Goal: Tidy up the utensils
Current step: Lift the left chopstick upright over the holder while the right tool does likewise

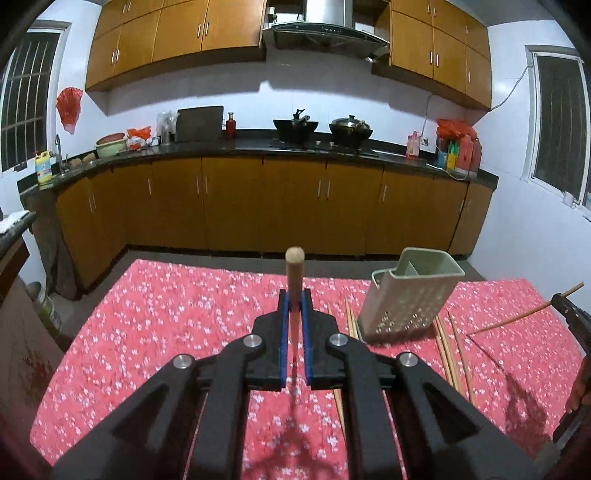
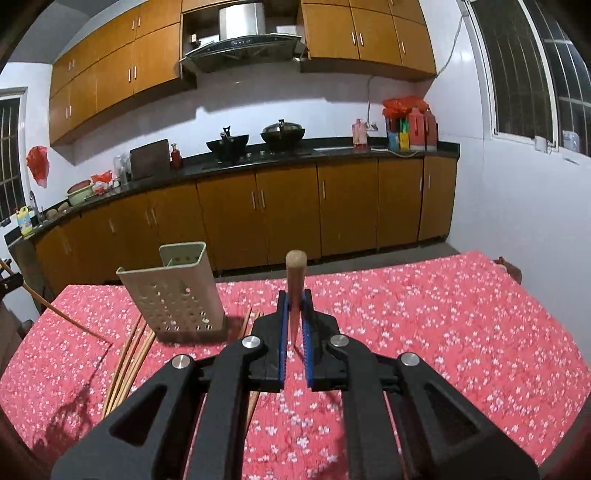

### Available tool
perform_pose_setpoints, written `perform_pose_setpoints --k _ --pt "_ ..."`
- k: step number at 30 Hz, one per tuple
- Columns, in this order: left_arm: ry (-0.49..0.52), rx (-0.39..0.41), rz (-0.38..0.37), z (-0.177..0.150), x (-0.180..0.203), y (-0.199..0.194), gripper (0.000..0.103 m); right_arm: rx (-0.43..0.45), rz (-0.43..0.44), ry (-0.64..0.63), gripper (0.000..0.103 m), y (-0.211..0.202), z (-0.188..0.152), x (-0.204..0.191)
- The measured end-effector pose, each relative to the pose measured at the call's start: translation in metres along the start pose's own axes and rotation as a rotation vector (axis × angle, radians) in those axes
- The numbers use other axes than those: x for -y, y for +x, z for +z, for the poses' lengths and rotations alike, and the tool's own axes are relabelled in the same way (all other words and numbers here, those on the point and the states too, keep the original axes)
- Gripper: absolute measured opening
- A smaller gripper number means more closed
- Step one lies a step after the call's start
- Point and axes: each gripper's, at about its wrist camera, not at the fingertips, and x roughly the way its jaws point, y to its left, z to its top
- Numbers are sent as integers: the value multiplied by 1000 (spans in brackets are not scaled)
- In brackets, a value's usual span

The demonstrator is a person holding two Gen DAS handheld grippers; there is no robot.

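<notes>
Red-flowered worktop [image 1: 166, 314] below, both claws, left claw [image 1: 294, 306] and right claw [image 2: 294, 306], each pinching a chopstick either side of the holder [image 1: 406, 295]; I'd tip each upright before dropping it in.

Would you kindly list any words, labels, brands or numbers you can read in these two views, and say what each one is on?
No text can be read in either view.
Yellow bottle by the sink: it has a label, too small and blurred to read.
Bottles and packets at the counter's right end: coloured labels, unreadable.
Range hood: small panel marks, unreadable.
Utensil holder: no print visible.
</notes>
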Motion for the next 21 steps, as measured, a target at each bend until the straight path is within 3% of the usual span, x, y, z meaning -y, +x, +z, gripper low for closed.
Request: perform_pose_setpoints --k 6,14,21 --pt "-12 34 -9 25 -2 -3 8 52 10 6 8 -2 33 -2" --pt "-43 200 -90 89 11 -39 8 238 138 65 8 -35 108 -18" --pt "-29 241 -196 109 44 -47 8 267 258 60 8 -35 120 -47"
